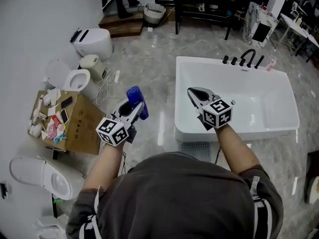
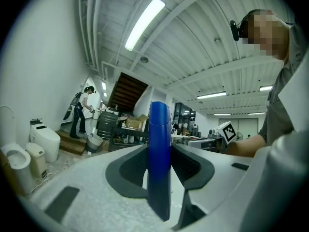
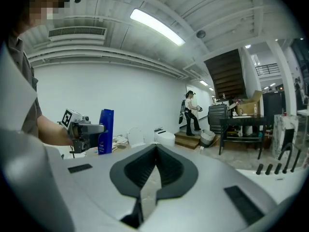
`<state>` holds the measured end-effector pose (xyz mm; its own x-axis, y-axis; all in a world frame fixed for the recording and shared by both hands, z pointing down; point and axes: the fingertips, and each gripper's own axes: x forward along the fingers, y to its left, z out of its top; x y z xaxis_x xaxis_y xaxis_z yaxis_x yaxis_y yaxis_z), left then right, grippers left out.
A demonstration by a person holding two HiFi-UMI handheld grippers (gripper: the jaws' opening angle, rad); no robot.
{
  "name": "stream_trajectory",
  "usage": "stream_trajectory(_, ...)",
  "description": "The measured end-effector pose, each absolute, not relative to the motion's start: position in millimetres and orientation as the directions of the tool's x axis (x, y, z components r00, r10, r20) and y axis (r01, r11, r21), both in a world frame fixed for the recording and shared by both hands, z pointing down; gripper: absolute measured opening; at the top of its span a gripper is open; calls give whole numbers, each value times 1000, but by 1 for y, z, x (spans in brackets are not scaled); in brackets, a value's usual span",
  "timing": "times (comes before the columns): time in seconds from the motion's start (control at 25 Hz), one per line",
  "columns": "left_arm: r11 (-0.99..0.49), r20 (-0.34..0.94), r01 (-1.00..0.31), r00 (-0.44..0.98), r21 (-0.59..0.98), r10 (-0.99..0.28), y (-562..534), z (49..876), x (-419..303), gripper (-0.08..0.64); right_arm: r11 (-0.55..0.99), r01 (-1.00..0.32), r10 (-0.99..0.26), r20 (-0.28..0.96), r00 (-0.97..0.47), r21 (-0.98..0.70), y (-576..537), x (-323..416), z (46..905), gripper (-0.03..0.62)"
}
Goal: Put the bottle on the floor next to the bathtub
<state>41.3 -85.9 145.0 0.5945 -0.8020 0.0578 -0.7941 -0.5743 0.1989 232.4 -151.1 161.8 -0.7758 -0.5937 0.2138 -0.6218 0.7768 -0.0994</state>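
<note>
A tall blue bottle (image 1: pixel 136 101) stands upright between the jaws of my left gripper (image 1: pixel 133 108), which is shut on it, held in the air over the marbled floor (image 1: pixel 149 63) left of the bathtub. In the left gripper view the blue bottle (image 2: pixel 159 158) fills the gap between the pads. The white bathtub (image 1: pixel 279 126) lies to the right. My right gripper (image 1: pixel 194 94) hovers over the tub's near left corner; its jaws meet at the tips with nothing between them. From the right gripper view the bottle (image 3: pixel 105 131) and the left gripper (image 3: pixel 86 128) show at the left.
A cardboard box (image 1: pixel 79 126) with small items on top stands left of me. Toilets (image 1: pixel 75 78) line the left wall, another toilet (image 1: pixel 42 176) near my left side. Black taps (image 1: pixel 244 59) sit on the tub's far rim. A floor drain grate (image 1: pixel 196 150) lies by the tub's near wall.
</note>
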Motion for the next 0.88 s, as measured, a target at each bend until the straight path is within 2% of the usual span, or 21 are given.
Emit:
stream_trajectory(0.2,-617,27,-759,635,207,-772,-134,164,-10,144,733,-673,-647,201,-736,-105,-185,186,172,-8)
stream_trajectory(0.4,-670,50,-718,689,190,-723,-182,210,-76,143,659,-744,-723,179,-668,-113,-220,123,195,-8)
stream_trajectory(0.64,-670,79,-720,689,179,-720,-226,287,-135,143,594,-792,-753,248,-610,-143,-246,68,274,-8)
stream_trajectory(0.88,-623,80,-759,644,191,-761,-276,385,-167,143,616,-778,-733,271,-624,-124,-284,24,360,-8)
